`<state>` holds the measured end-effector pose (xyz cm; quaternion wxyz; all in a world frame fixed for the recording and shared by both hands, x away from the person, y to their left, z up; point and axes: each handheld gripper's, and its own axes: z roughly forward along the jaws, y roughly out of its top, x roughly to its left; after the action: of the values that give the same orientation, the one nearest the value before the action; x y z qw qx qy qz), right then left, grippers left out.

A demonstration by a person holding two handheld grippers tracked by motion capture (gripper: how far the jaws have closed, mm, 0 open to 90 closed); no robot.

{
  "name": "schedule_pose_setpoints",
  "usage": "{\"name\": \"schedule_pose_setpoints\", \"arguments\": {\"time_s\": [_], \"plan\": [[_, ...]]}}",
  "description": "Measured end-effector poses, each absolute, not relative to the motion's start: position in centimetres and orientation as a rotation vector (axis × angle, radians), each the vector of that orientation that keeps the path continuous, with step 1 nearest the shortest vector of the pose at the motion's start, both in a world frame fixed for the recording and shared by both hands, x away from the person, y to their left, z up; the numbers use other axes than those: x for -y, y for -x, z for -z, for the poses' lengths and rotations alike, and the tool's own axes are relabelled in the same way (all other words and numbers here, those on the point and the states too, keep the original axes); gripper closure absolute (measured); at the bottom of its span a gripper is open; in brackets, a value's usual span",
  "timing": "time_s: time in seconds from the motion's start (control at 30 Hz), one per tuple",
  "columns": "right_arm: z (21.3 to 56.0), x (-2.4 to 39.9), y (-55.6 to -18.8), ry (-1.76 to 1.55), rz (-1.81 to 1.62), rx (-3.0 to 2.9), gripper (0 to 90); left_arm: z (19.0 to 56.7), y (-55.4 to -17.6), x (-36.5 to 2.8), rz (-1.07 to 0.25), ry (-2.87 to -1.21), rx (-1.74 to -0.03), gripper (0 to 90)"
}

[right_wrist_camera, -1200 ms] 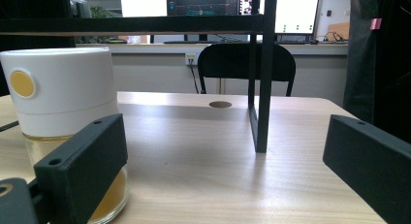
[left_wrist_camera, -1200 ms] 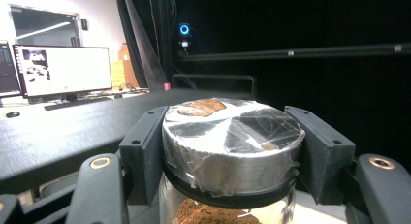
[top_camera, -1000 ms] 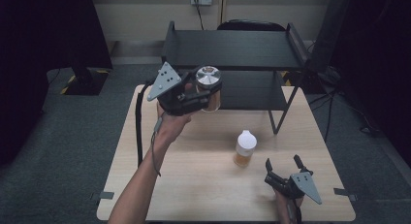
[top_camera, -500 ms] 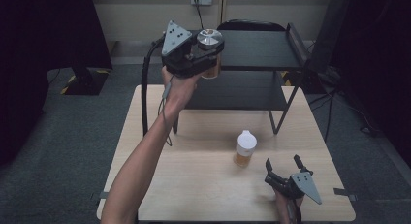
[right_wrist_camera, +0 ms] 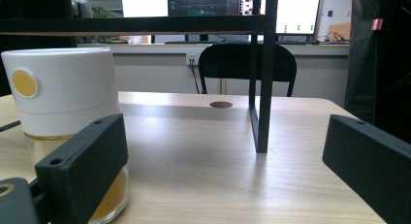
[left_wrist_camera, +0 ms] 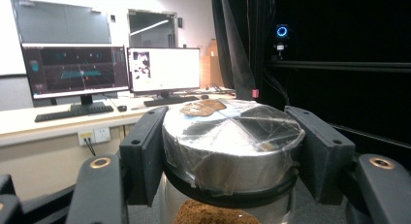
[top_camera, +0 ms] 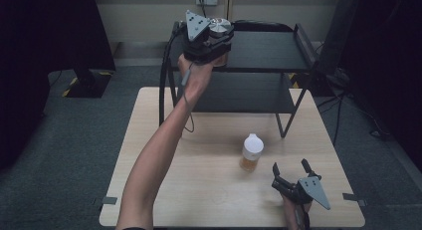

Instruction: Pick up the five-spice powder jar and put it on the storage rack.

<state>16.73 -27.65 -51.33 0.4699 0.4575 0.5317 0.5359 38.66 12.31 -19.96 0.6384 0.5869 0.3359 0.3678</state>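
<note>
The left gripper [top_camera: 215,38] is clamping a silver-lidded jar [left_wrist_camera: 230,139] over the black shelf's [top_camera: 268,51] top-left edge at upper centre, higher than before. The right gripper [top_camera: 291,171], jaws spread and empty, is resting lower right near the white-capped jar [top_camera: 251,153].

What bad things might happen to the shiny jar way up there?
1. The left gripper holds the jar only by its smooth silver lid, which is wrapped in plastic film. It might slip out and fall.
2. It is held at the front edge of the black shelf's top level, so it may bump the edge or land half on.
3. The right gripper rests open near the white-capped jar and could nudge it.
</note>
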Motion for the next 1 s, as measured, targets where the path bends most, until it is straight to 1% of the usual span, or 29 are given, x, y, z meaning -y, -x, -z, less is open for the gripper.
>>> {"name": "schedule_pose_setpoints", "arguments": {"time_s": [0.07, 0.23, 0.47, 0.53, 0.67, 0.7, 0.83, 1.0], "plan": [[51.4, 27.7, -16.7, -1.119, -1.315, -1.302, 0.8, 20.0, -38.8, -11.9, -0.841, -1.321, -0.791, 35.4], [51.4, 27.7, -16.7, -1.114, -1.319, -1.304, 0.8, 20.4, -39.1, -11.8, -0.834, -1.306, -0.791, 35.4], [51.4, 27.7, -16.7, -1.115, -1.318, -1.303, 0.8, 21.0, -39.1, -10.8, -0.864, -1.27, -0.831, 34.8], [51.4, 27.7, -16.7, -1.115, -1.318, -1.303, 0.8, 21.0, -39.1, -10.5, -0.875, -1.285, -0.847, 22.9], [51.4, 27.7, -16.7, -1.115, -1.318, -1.303, 0.8, 22.1, -39.0, -10.7, -0.893, -1.245, -0.866, 5.6], [51.4, 27.7, -16.7, -1.115, -1.318, -1.303, 0.8, 22.2, -38.8, -10.9, -0.885, -1.242, -0.874, 2.8], [51.4, 27.7, -16.7, -1.116, -1.317, -1.301, 0.8, 22.7, -38.3, -11.3, -0.881, -1.233, -0.873, 0.2], [51.4, 27.6, -16.7, -1.119, -1.313, -1.298, 0.8, 23.4, -37.4, -11.8, -0.876, -1.234, -0.852, 0.0]]}}
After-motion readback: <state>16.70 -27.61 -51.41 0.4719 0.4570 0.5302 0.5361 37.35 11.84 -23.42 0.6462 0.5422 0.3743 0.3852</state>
